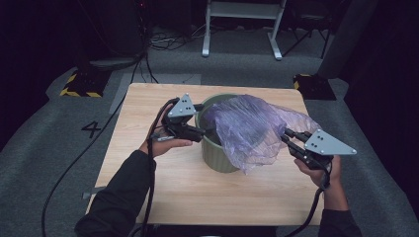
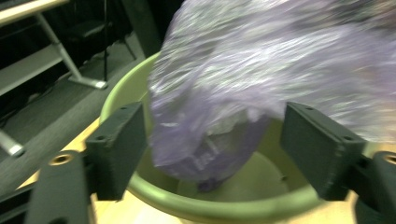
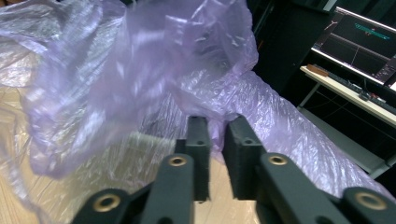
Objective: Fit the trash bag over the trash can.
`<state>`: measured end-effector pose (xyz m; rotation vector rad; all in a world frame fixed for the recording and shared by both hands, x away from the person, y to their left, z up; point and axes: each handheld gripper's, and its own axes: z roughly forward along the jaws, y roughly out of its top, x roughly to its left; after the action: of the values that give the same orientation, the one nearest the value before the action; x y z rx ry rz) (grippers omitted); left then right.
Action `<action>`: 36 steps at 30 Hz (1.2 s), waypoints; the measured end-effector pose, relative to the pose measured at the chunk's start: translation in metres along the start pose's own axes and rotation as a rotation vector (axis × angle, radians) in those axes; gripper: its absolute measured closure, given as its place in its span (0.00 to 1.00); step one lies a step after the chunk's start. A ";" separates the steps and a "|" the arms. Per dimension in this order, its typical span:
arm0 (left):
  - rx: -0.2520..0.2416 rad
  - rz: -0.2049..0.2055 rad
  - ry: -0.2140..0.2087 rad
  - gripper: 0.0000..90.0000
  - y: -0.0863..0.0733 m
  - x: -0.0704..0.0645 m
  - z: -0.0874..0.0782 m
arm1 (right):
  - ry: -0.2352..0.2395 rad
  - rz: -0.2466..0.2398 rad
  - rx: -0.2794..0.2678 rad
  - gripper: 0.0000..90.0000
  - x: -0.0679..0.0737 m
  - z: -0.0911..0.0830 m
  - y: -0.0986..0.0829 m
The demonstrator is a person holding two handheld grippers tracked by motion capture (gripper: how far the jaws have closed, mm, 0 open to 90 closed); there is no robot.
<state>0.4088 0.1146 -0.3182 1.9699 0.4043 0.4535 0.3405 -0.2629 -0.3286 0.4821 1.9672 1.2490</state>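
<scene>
Dark long sleeves; black left tongs [image 1: 205,132] and right tongs [image 1: 285,133], grey triangular screw-dotted plates, brass rivets, black cables trailing.

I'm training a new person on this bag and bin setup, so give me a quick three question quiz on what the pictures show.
1. True or false: the left gripper is clamped on the purple plastic bag.
2. Which gripper pinches the bag? A) left B) right C) neither
3. Fill in: the bag drapes over the far and right side of the green ____ on the wooden table.

Key
1. False: its fingers stand wide apart at the rim of the bin, with the bag hanging between them.
2. B: the right gripper has its fingers nearly closed on a fold of bag.
3. bin
</scene>
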 end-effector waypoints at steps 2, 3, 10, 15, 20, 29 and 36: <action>-0.018 -0.006 -0.017 0.19 0.000 -0.006 -0.006 | 0.007 -0.003 -0.002 0.95 0.001 0.001 0.002; -0.026 -0.006 -0.029 0.19 0.001 -0.010 -0.008 | 0.007 -0.005 -0.001 0.96 0.002 0.001 0.002; -0.037 0.033 -0.110 0.18 0.004 -0.054 -0.006 | 0.025 -0.022 0.011 0.97 0.007 0.006 0.011; -0.042 0.056 -0.161 0.17 0.008 -0.080 0.001 | 0.031 -0.047 0.024 0.97 0.014 0.009 0.016; -0.019 0.099 -0.158 0.17 0.017 -0.096 0.016 | 0.047 -0.059 0.023 0.97 0.018 0.010 0.016; -0.040 0.159 -0.151 0.82 0.013 -0.081 0.012 | 0.052 -0.064 0.006 0.95 0.020 0.000 0.015; -0.058 0.206 -0.130 1.00 0.002 -0.069 -0.005 | 0.067 -0.053 -0.002 0.93 0.025 -0.003 0.011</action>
<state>0.3460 0.0857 -0.3240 1.9805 0.1050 0.4593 0.3209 -0.2437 -0.3273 0.3889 2.0214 1.2485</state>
